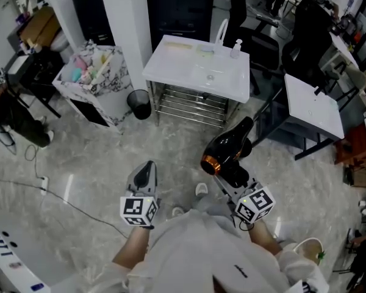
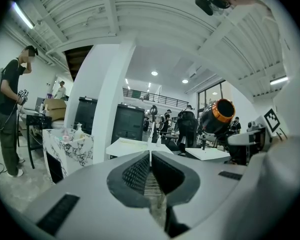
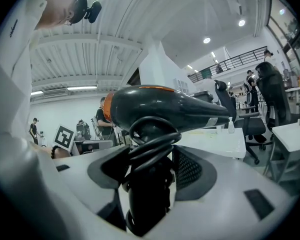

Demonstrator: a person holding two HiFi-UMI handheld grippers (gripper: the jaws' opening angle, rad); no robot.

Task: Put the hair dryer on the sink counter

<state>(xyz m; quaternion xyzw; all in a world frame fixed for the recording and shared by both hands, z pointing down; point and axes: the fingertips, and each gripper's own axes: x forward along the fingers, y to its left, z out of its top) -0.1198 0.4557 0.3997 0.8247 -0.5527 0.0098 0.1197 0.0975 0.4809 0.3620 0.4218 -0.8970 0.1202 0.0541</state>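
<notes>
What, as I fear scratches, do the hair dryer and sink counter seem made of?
The hair dryer: probably hard plastic, glossy black with sheen, orange metallic-looking ring at one end. The sink counter: smooth white, faintly reflective; ceramic or moulded resin, can't tell which.

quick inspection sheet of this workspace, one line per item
surface: white sink counter ahead, standing on a metal rack frame
job's things: black hair dryer with an orange ring, held above the floor, not yet on the counter
clutter: soap bottle beside the faucet
grippers: right gripper shut on the hair dryer's handle; left gripper shut, nothing held
cables: dryer cord coiled round the handle; floor cable by a power strip
surroundings: marbled cabinet, black bin, white pillar, second white table
</notes>
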